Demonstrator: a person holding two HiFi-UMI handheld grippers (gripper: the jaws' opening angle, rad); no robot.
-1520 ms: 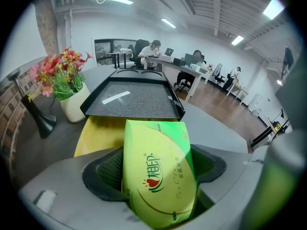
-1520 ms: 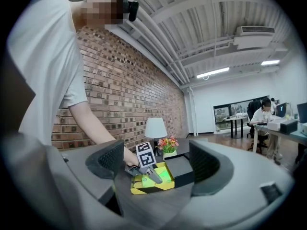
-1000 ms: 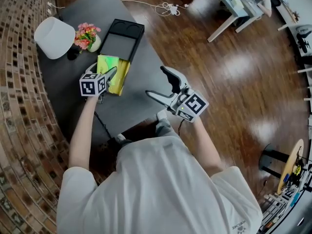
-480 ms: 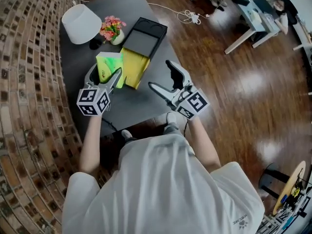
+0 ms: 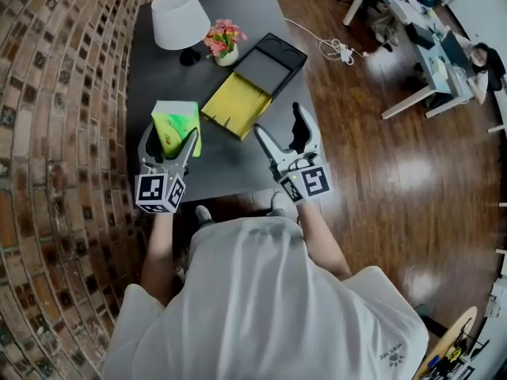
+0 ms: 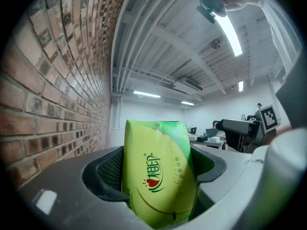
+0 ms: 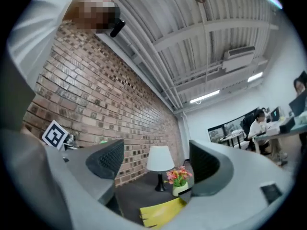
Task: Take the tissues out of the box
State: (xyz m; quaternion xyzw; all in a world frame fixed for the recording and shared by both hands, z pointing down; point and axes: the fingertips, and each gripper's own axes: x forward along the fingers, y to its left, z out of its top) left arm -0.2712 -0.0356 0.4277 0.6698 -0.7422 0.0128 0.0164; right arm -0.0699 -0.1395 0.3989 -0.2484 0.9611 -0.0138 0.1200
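Observation:
My left gripper (image 5: 168,139) is shut on a green pack of tissues (image 5: 176,123), lifted over the table's left front part. In the left gripper view the pack (image 6: 158,171) stands upright between the two pads, filling the gap. The yellow tissue box (image 5: 238,104) lies flat on the dark table (image 5: 158,62), its open end toward me, partly drawn out of a black sleeve (image 5: 273,63). My right gripper (image 5: 281,137) is open and holds nothing, just in front of the box's near end. In the right gripper view the box (image 7: 160,212) shows low between the spread fingers.
A white lamp (image 5: 180,18) and a small pot of pink flowers (image 5: 223,42) stand at the table's far side. A brick wall (image 5: 55,93) runs along the left. Wooden floor (image 5: 372,172) with a cable lies to the right, office desks beyond.
The left gripper has drawn the green pack away from the yellow box toward me and to the left. The head view has shifted, so the table sits more central. The right gripper stays open.

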